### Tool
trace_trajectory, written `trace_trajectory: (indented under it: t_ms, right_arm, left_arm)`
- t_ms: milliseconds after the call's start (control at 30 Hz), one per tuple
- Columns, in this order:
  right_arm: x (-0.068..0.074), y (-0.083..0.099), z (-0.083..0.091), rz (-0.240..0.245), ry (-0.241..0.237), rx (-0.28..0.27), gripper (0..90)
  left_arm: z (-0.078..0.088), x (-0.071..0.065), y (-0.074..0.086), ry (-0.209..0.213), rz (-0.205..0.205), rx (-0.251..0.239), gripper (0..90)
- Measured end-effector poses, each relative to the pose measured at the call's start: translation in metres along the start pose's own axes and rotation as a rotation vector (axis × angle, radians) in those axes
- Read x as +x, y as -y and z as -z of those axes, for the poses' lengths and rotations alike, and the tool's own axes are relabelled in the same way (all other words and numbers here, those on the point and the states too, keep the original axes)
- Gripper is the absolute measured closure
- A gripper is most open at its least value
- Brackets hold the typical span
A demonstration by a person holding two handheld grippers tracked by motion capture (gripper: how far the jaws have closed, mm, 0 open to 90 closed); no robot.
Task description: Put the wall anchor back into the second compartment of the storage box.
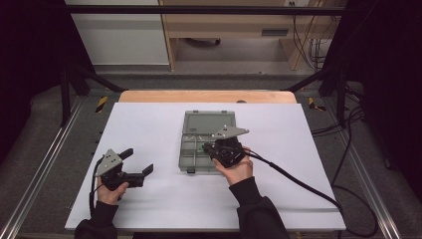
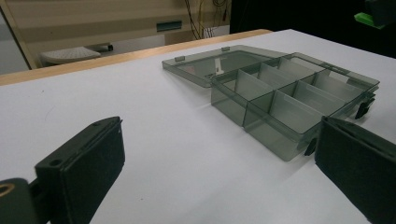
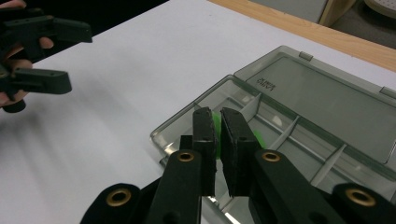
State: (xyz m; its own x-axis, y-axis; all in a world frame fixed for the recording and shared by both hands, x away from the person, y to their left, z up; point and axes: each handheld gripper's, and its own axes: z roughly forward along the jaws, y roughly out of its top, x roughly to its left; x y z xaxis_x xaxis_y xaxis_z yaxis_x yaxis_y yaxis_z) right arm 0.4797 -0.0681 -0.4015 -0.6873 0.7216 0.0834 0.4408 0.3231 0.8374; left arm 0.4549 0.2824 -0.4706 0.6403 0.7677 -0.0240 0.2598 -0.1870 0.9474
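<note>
Right gripper (image 3: 218,114) first: pressed almost together on a thin green piece (image 3: 215,122), held low over the near compartments of the grey organiser box (image 3: 159,135). Left gripper (image 1: 138,161) spread wide, holding nothing, resting at the left part of the white table (image 1: 149,124), well apart from the box. Box open, with its lid (image 3: 327,102) lying flat on the far side and the dividers standing free. Probably a placing of the green piece into one compartment, though a taking out cannot be excluded from these views. To do it well, choose the compartment before lowering, and bring the jaw tips straight down between two dividers, not across one. Hold the pinch firm until the piece touches the bottom or hangs just above it, then open only a little, so that the piece drops flat and does not jump to the next cell. Cannot tell how much of the piece lies between the pads, because the jaws hide most of it; therefore move slowly and without twisting. Light box, likely to slide or tip if a jaw pushes on its wall, so avoid any sideways pressure. If it shifts, bring the left gripper to the near left corner and steady the rim gently. Lift out vertically afterwards.
</note>
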Motion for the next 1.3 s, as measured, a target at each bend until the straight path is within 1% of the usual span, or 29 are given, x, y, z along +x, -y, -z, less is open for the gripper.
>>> trace_trajectory:
  t_ms: [67, 167, 333, 367, 400, 467, 500, 600, 700, 733, 867, 900, 967, 1300]
  right_arm:
    - [-0.001, -0.002, -0.002, -0.001, 0.002, 0.001, 85.2]
    - [-0.007, -0.007, -0.01, -0.004, 0.013, 0.0, 85.2]
    - [-0.016, -0.011, -0.022, -0.012, 0.033, 0.017, 85.2]
    - [-0.016, -0.011, -0.022, -0.012, 0.033, 0.017, 85.2]
    - [-0.019, -0.013, -0.028, -0.009, 0.041, 0.024, 85.2]
    - [-0.022, -0.014, -0.034, -0.009, 0.048, 0.031, 85.2]
    - [-0.022, -0.014, -0.034, -0.009, 0.048, 0.031, 85.2]
    - [-0.028, -0.017, -0.044, -0.019, 0.058, 0.045, 85.2]
    - [-0.031, -0.016, -0.048, -0.027, 0.063, 0.051, 85.2]
    - [-0.034, -0.015, -0.053, -0.029, 0.067, 0.06, 85.2]
    - [-0.039, -0.012, -0.063, -0.039, 0.073, 0.081, 85.2]
    - [-0.039, -0.012, -0.063, -0.039, 0.073, 0.081, 85.2]
    - [-0.042, -0.009, -0.071, -0.05, 0.075, 0.095, 85.2]
    - [-0.047, 0.0, -0.089, -0.065, 0.08, 0.139, 85.2]
  left_arm:
    - [0.0, 0.0, 0.0, 0.0, 0.001, -0.002, 1.2]
    - [0.0, 0.0, 0.0, 0.0, 0.001, -0.002, 1.2]
    - [0.0, 0.0, 0.0, 0.0, 0.001, -0.001, 1.2]
    - [0.0, 0.0, 0.0, 0.0, 0.001, -0.001, 1.2]
    - [0.0, 0.0, 0.0, 0.0, 0.002, -0.002, 1.2]
    - [0.0, 0.0, 0.0, 0.0, 0.002, -0.002, 1.2]
    - [0.0, 0.0, 0.0, 0.0, 0.002, -0.002, 1.2]
    - [0.0, 0.001, 0.0, 0.001, 0.004, -0.004, 1.2]
    - [0.0, 0.001, 0.0, 0.001, 0.004, -0.002, 1.2]
    - [0.0, 0.001, 0.0, 0.001, 0.003, -0.002, 1.2]
    - [0.0, 0.001, 0.0, 0.002, 0.004, -0.002, 1.2]
    - [0.0, 0.001, 0.0, 0.002, 0.004, -0.002, 1.2]
    - [0.0, 0.001, 0.0, 0.002, 0.006, -0.003, 1.2]
    - [0.0, 0.001, 0.0, 0.004, 0.005, -0.003, 1.2]
